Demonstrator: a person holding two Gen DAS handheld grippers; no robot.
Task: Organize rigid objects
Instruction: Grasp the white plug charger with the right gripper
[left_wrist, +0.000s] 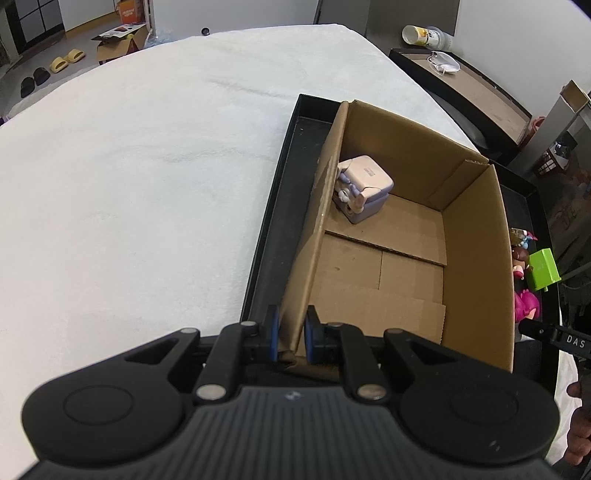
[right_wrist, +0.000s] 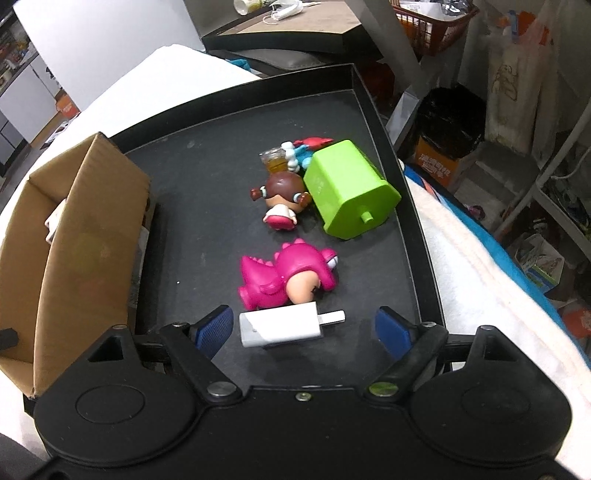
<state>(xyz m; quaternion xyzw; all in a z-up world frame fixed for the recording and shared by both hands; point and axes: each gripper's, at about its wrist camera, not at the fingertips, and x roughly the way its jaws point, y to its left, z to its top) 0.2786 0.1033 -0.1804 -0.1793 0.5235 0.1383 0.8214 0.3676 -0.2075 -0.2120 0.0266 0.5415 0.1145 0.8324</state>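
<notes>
Left gripper (left_wrist: 291, 334): your jaws clench the cardboard box (left_wrist: 476, 236) wall, steadying it.
Right gripper (right_wrist: 304, 328): your jaws released, straddling the white adapter (right_wrist: 280, 326) beside that box.

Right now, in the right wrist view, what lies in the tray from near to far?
White adapter → pink dinosaur figure → brown-haired doll → small jar
</notes>
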